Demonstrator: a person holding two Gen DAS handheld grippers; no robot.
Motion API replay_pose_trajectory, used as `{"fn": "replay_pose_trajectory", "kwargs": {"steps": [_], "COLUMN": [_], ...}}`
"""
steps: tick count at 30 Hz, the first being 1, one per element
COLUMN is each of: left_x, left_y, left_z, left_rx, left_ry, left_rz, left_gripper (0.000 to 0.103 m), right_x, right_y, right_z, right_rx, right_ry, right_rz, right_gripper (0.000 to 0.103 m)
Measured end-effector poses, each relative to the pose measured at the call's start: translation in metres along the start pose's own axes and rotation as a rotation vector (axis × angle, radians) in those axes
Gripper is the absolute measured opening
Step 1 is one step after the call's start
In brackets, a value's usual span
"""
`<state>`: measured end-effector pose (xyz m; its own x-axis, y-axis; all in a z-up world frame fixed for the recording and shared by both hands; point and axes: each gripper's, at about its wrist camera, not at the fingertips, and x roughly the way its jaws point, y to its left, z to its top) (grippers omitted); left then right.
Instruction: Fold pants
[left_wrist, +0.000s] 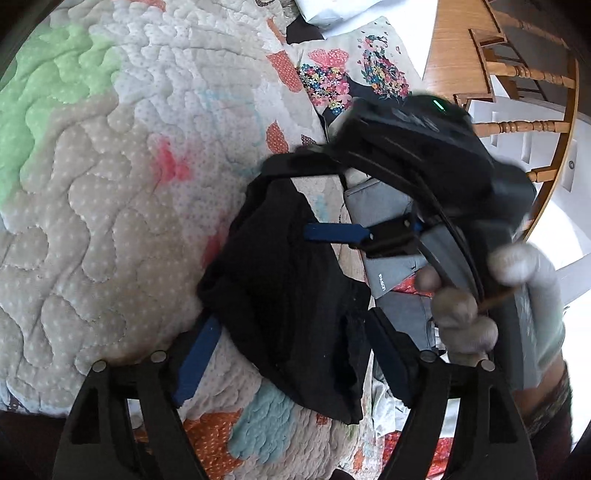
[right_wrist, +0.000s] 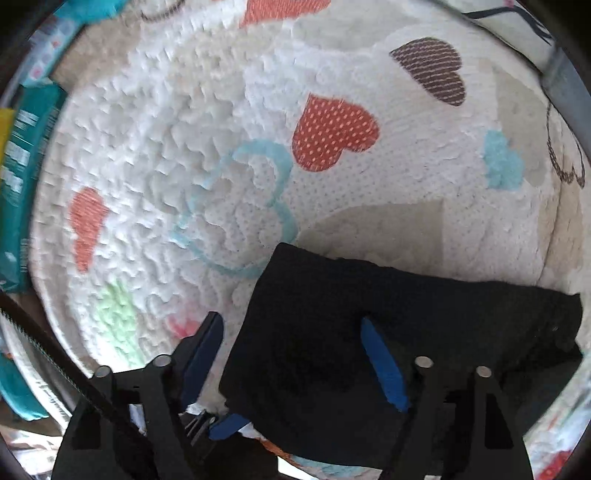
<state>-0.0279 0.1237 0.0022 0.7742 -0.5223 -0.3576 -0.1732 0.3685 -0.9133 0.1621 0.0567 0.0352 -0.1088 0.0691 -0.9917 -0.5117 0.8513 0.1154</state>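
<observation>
The black pants (left_wrist: 288, 295) lie folded in a small bundle on a quilted bedspread (left_wrist: 110, 184). My left gripper (left_wrist: 291, 347) is open, its blue-padded fingers on either side of the bundle's near edge. In the left wrist view the right gripper (left_wrist: 334, 233) comes in from the right, held by a gloved hand (left_wrist: 517, 295), one blue finger lying over the pants. In the right wrist view the right gripper (right_wrist: 295, 336) is open, straddling the left edge of the pants (right_wrist: 369, 350).
A floral pillow (left_wrist: 354, 74) and grey folded clothes (left_wrist: 391, 273) lie to the right of the pants. A wooden chair (left_wrist: 517, 74) stands beyond the bed. Teal packages (right_wrist: 26, 166) lie at the bedspread's left edge.
</observation>
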Motion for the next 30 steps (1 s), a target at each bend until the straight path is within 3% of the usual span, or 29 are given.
{"fn": "replay_pose_trajectory", "kwargs": {"steps": [3,6,8,10,15,18,19,20,21,24,30], "left_x": [-0.006,-0.016,-0.019,-0.016,0.004,0.011,0.012,0.014,0.017,0.019,0.018], "left_y": [0.002,0.001,-0.007,-0.016,-0.021,-0.017,-0.018,-0.018,-0.017,-0.021,-0.052], "left_z": [-0.002,-0.004,-0.005,-0.005,0.002,0.005,0.005,0.004,0.004,0.002,-0.006], "left_rx": [-0.002,0.009,0.047,0.084,0.106,0.092,0.101,0.109,0.101,0.110,0.207], "left_ry": [-0.006,-0.035,-0.050,-0.048,-0.014,-0.002,0.000,0.011,0.034,0.041,0.042], "left_rz": [-0.013,-0.004,0.007,0.026,0.086,0.109,0.123,0.146,0.157,0.160,0.187], "left_gripper": [0.078,0.078,0.078,0.078,0.078,0.077,0.071,0.042,0.021,0.020,0.020], "right_x": [0.016,0.039,0.037,0.028,0.012,0.011,0.010,0.010,0.009,-0.003,-0.041], "right_y": [0.020,0.041,0.045,0.044,0.027,0.020,0.015,0.014,0.013,0.012,-0.023], "right_z": [0.009,0.009,0.007,0.003,-0.001,-0.002,-0.004,-0.007,-0.012,-0.021,-0.048], "right_rx": [-0.061,-0.167,-0.180,-0.214,-0.170,-0.174,-0.181,-0.189,-0.201,-0.204,-0.152], "right_ry": [0.067,0.126,0.102,0.084,0.047,0.037,0.032,0.025,0.014,-0.017,-0.127], "right_rz": [-0.117,-0.289,-0.310,-0.326,-0.229,-0.219,-0.221,-0.222,-0.219,-0.189,-0.051], "right_gripper": [0.094,0.095,0.089,0.075,0.070,0.069,0.067,0.065,0.061,0.051,0.047]}}
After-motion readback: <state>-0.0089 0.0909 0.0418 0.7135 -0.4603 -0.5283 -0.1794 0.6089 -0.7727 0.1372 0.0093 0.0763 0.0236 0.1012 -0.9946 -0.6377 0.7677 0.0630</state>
